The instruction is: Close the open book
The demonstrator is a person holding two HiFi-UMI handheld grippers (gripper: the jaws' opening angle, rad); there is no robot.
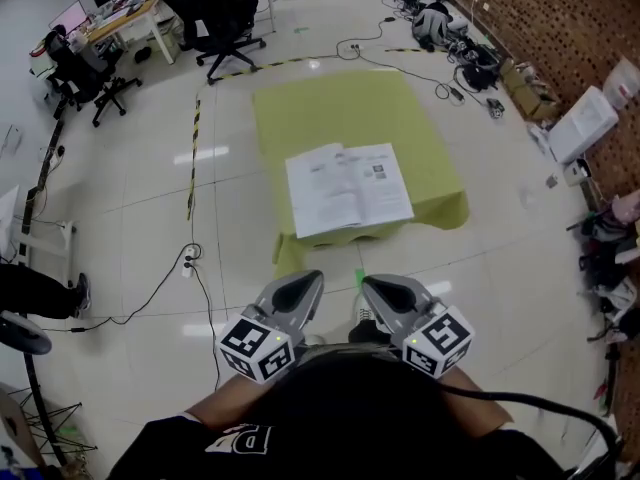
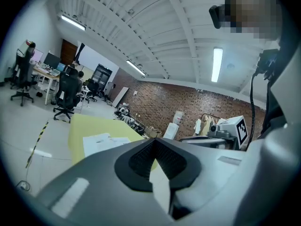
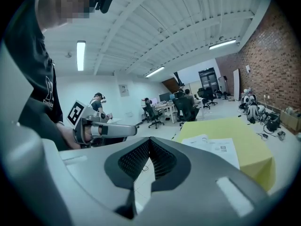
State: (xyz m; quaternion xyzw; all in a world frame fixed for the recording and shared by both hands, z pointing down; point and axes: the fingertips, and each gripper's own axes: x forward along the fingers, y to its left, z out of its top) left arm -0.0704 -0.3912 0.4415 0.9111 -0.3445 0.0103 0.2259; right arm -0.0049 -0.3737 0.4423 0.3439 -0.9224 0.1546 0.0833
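The open book (image 1: 347, 187) lies flat with white pages up at the near edge of a low table under a yellow-green cloth (image 1: 340, 108). Both grippers are held close to the person's body, well short of the table. My left gripper (image 1: 305, 282) and right gripper (image 1: 374, 284) point toward the book, jaws together and holding nothing. In the left gripper view the shut left gripper (image 2: 154, 141) aims past the book (image 2: 101, 141), with the right gripper (image 2: 225, 128) alongside. In the right gripper view the shut right gripper (image 3: 149, 141) faces the book (image 3: 214, 146).
Office chairs (image 1: 225, 23) and desks (image 1: 120, 13) stand at the far left. Cables (image 1: 150, 293) run over the floor left of the table. Bags, boxes and gear (image 1: 470, 58) line the brick wall on the right.
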